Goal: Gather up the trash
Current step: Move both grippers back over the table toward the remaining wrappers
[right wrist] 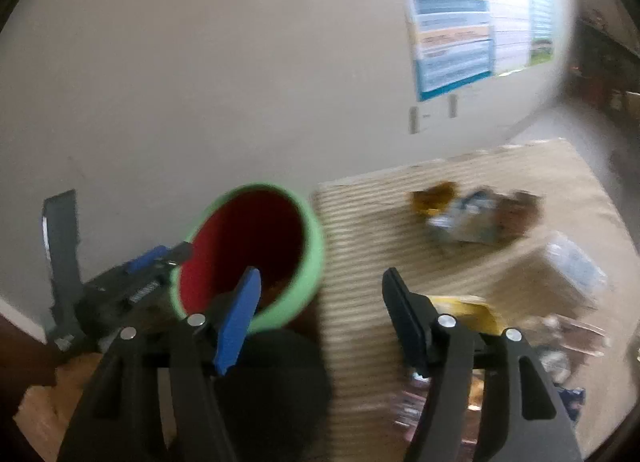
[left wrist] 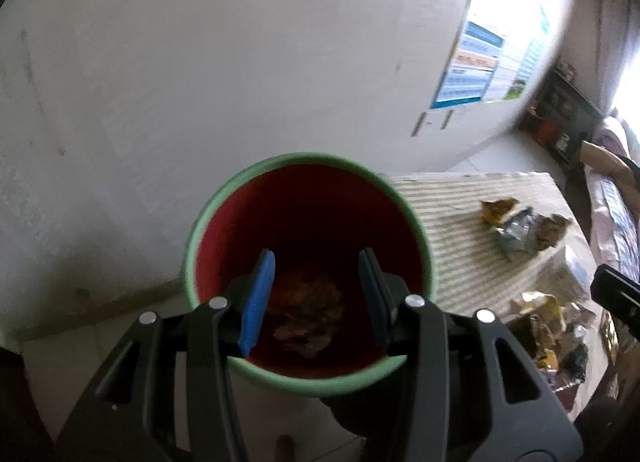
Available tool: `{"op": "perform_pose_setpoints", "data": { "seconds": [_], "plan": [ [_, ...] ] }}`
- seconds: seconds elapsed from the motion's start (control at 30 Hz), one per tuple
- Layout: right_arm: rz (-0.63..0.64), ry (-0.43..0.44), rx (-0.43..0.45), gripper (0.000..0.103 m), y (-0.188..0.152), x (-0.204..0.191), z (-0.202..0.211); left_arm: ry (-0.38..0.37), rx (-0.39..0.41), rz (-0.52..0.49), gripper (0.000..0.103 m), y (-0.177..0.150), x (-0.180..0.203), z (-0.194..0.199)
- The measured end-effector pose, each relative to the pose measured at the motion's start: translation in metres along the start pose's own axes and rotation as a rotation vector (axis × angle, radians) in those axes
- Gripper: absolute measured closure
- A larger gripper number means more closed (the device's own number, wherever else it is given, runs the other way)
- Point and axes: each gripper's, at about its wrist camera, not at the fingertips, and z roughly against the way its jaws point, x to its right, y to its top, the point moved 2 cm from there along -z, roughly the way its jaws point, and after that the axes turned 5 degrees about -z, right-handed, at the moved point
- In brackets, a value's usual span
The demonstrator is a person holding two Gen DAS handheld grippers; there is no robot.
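Note:
A round bin with a green rim (left wrist: 308, 159) and red inside stands beside a table; crumpled wrappers (left wrist: 306, 312) lie at its bottom. My left gripper (left wrist: 316, 298) is open and empty, its fingers over the bin's mouth. In the right wrist view the bin (right wrist: 312, 246) is at the left, and my right gripper (right wrist: 320, 314) is open and empty above the table's near left corner. Crumpled wrappers (left wrist: 520, 225) lie on the striped tablecloth (left wrist: 452, 229); they also show blurred in the right wrist view (right wrist: 472, 213). More wrappers (left wrist: 548, 338) lie at the table's near side.
A white wall (left wrist: 200, 61) with a poster (left wrist: 480, 65) is behind the bin. A dark shelf (left wrist: 560, 113) and a sofa (left wrist: 616, 197) stand at the right. The left gripper body (right wrist: 132, 290) shows beside the bin in the right wrist view. A clear packet (right wrist: 572, 262) lies on the table.

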Motion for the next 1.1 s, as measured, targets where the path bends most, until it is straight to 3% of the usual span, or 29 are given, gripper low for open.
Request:
{"op": "perform_pose_setpoints", "data": {
  "seconds": [0.23,0.37,0.53,0.67,0.77,0.83,0.9,1.0,1.1],
  "plan": [
    [-0.090,-0.155,0.029,0.041,-0.020,0.079,0.040,-0.133,-0.032,-0.104,0.061,-0.007,0.068,0.007],
    [-0.165,-0.224,0.041,0.041,-0.036,0.122,0.053,-0.247,-0.099,-0.188,0.061,-0.028,0.120,0.007],
    [-0.254,-0.239,0.037,0.041,-0.055,0.157,0.062,-0.377,-0.211,-0.319,0.058,-0.068,0.188,0.008],
    [-0.288,-0.231,0.033,0.041,-0.069,0.172,0.066,-0.392,-0.254,-0.409,0.044,-0.087,0.221,0.003],
    [-0.323,-0.217,0.024,0.041,-0.077,0.181,0.065,-0.376,-0.310,-0.480,0.044,-0.104,0.238,-0.012],
    [-0.333,-0.213,0.028,0.041,-0.080,0.183,0.067,-0.389,-0.340,-0.465,0.050,-0.109,0.238,-0.018],
    [-0.340,-0.214,0.033,0.041,-0.083,0.186,0.070,-0.384,-0.359,-0.446,0.064,-0.110,0.236,-0.022],
    [-0.358,-0.218,0.038,0.041,-0.085,0.193,0.073,-0.402,-0.379,-0.411,0.078,-0.110,0.232,-0.024],
    [-0.369,-0.226,0.040,0.041,-0.086,0.199,0.075,-0.409,-0.367,-0.407,0.079,-0.106,0.226,-0.019]
  ]
}}
